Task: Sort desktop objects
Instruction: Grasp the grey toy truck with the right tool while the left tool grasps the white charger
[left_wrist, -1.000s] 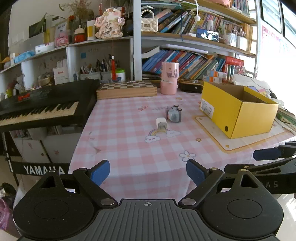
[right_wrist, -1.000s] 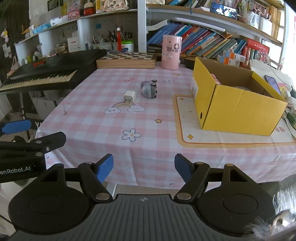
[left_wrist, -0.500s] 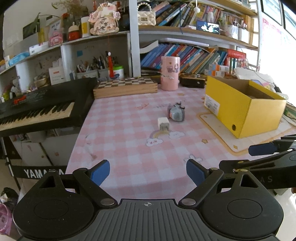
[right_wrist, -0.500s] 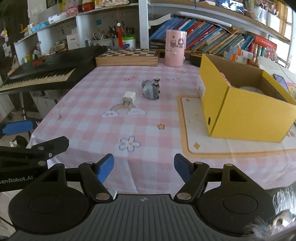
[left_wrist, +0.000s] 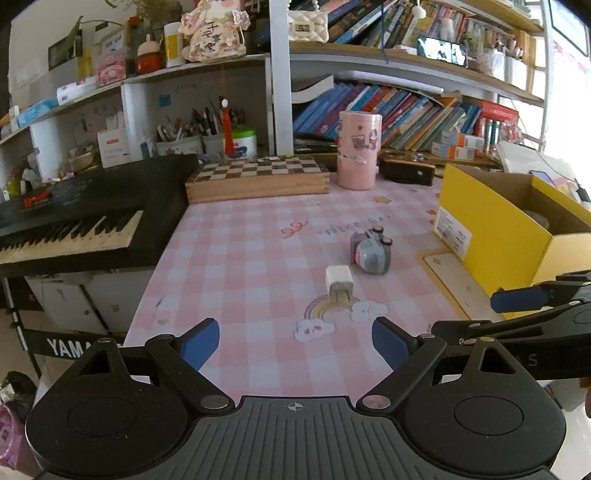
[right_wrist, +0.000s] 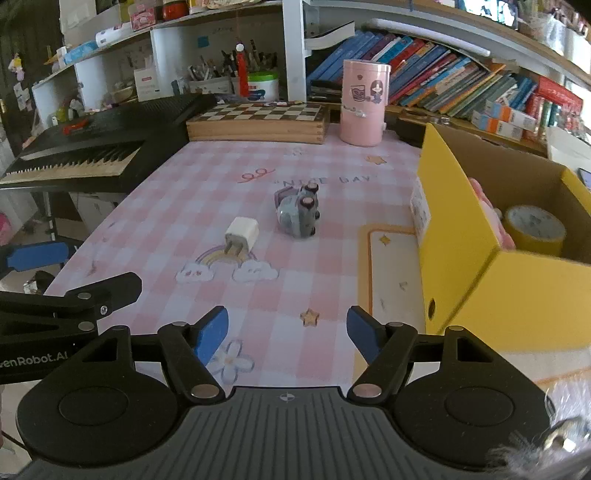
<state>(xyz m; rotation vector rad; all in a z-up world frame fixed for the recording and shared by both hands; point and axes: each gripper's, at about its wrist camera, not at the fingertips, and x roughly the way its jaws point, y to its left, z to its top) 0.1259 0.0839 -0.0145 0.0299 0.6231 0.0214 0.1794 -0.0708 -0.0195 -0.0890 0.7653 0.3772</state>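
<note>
Pink checked tablecloth (right_wrist: 177, 206) carries a white charger (right_wrist: 242, 233) beside a grey toy (right_wrist: 297, 213). Yellow box (right_wrist: 491, 280) sits right. Left gripper (left_wrist: 294, 341) gapes wide, right gripper (right_wrist: 287, 326) narrower; both empty.

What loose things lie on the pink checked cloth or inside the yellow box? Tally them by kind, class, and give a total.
White charger plug: 1
Grey toy figure: 1
Yellow tape roll in the yellow box: 1
Pink item in the box, partly hidden: 1
Total: 4

Both grippers pointed forward and down, side by side; left gripper (left_wrist: 295, 341) and right gripper (right_wrist: 287, 330) stood parted, empty.
</note>
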